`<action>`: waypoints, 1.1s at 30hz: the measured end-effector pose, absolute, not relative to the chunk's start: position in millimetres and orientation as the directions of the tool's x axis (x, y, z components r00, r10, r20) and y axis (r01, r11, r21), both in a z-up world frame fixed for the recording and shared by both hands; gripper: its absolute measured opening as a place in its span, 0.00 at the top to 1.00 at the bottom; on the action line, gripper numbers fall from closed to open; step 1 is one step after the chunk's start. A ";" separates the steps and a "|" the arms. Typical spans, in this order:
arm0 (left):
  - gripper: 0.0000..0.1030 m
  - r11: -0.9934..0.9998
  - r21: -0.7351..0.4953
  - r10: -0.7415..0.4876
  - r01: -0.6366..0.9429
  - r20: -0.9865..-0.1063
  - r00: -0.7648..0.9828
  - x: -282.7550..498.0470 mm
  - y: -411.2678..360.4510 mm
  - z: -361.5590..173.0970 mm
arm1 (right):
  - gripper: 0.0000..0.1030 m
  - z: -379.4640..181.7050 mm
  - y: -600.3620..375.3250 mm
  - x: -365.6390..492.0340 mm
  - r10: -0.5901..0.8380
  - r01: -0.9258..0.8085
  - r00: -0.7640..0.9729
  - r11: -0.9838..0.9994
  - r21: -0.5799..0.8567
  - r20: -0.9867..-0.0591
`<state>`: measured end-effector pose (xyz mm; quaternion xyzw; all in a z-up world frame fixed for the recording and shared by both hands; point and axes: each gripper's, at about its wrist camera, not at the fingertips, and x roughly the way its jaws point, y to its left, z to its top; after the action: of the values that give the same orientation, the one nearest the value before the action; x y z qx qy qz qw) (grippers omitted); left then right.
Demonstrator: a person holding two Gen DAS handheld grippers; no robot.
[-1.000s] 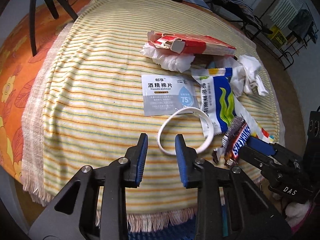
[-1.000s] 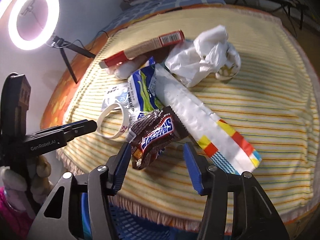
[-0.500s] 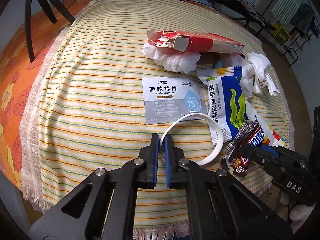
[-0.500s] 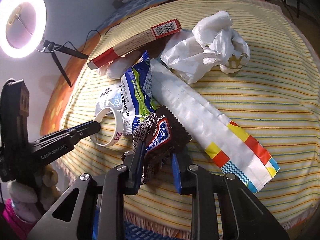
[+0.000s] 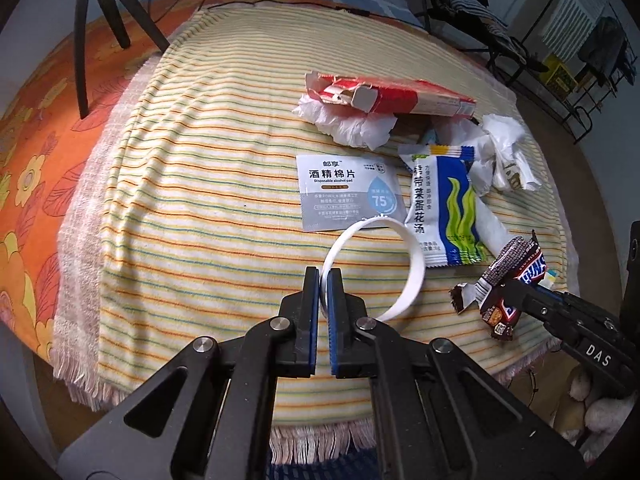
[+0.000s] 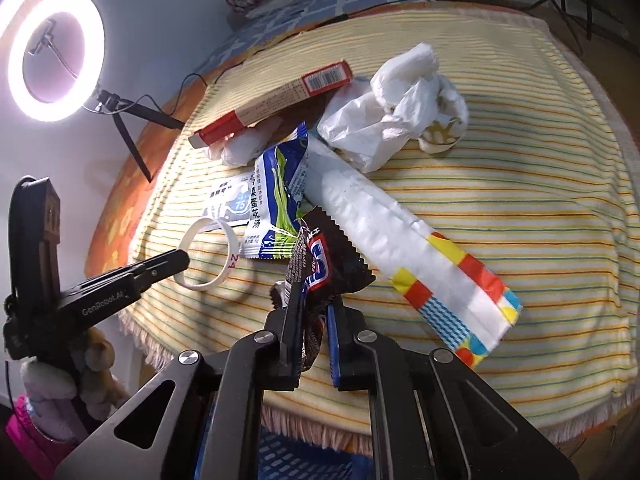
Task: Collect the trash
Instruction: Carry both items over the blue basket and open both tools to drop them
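Now, from the left wrist, the left gripper [image 5: 324, 280], open a second ago, pinches the white ring [image 5: 376, 264], lifting it off the striped cloth [image 5: 200, 200]. From the right wrist, the right gripper [image 6: 312, 308] has likewise clamped the candy wrapper [image 6: 320, 264]. Both pieces seem ready for binning.

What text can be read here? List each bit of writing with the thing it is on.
"酒精棉片", "Disposable alcohol pad", "75%": alcohol pad sachet.
"蛋花汤": blue and green soup packet; its small print is too fine to read.
"DAS": right gripper.
"GenRobot.AI": left gripper.
"24", in pink: white ring.
Chocolate bar wrapper: crumpled, brand only partly showing.
Red box: barcode and print too small.
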<state>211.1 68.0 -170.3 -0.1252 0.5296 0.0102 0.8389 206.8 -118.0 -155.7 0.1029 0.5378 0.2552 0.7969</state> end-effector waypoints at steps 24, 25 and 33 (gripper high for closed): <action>0.98 0.966 -0.224 -0.135 -0.126 -0.860 0.492 89.3 48.1 -133.5 | 0.92 -102.2 -118.6 115.2 0.561 -0.471 0.327 0.794 0.383 -0.761; 0.98 0.966 -0.227 -0.138 -0.125 -0.859 0.493 83.6 46.6 -133.5 | 0.92 -102.1 -118.1 111.3 0.560 -0.478 0.325 0.793 0.379 -0.762; 0.98 0.964 -0.232 -0.141 -0.133 -0.864 0.484 47.5 32.8 -141.8 | 0.92 -111.3 -111.6 80.1 0.554 -0.517 0.294 0.777 0.358 -0.779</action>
<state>47.5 32.8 -141.8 -0.1347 0.5079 -0.0024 0.8508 80.1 -111.6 -111.3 0.0185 0.4921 0.3331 0.8040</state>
